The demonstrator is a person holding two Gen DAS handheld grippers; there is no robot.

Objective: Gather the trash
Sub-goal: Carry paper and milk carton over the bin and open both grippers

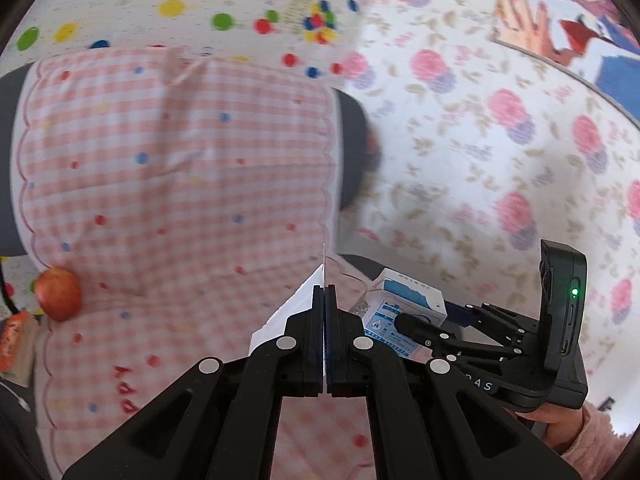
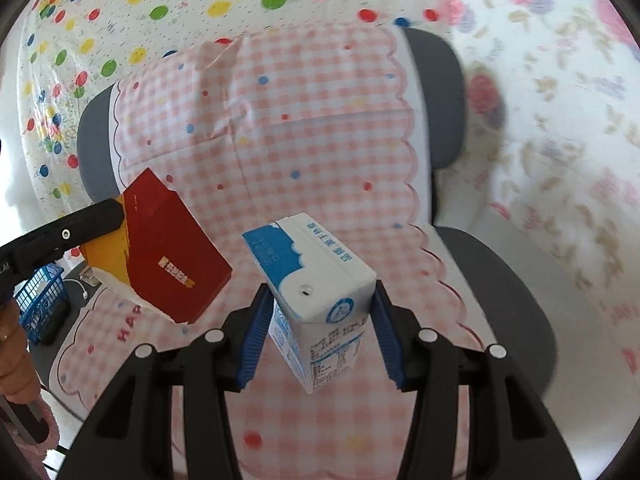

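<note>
- Fruit first, at the far left of the left wrist view: a round red apple [image 1: 58,294] lies on the edge of a pink-and-white checked cloth with scalloped border and coloured dots [image 1: 180,168], which covers a grey padded chair [image 2: 516,280].
- Just left of and below the apple, an orange wrapper [image 1: 14,340] shows at the frame edge, too blurred to read.
- At centre of the same view the left gripper [image 1: 324,304] has its jaws clenched on the thin edge of a flat red and yellow paper carton with a white inner side [image 2: 160,248]; from here only its white face shows, standing up between the pads.
- In the right wrist view that carton hangs tilted in the air over the checked cloth, pinched at its upper left corner by the left gripper's black finger.
- Below it at the left edge stands a blue plastic mesh basket [image 2: 42,300] on the floor.
- Centre of the right wrist view: the right gripper [image 2: 318,328] grasps a small blue and white milk carton with a straw hole on top [image 2: 316,280], its blue pads pressing on both sides, the carton lifted clear of the cloth and tilted.
- At the lower right of the left wrist view a hand [image 1: 556,420] in a pink fuzzy sleeve holds the right gripper's handle.
- Behind, a white sheet with coloured dots [image 2: 120,20] and a white sheet with pink flowers [image 1: 500,140] hang as backdrop.
</note>
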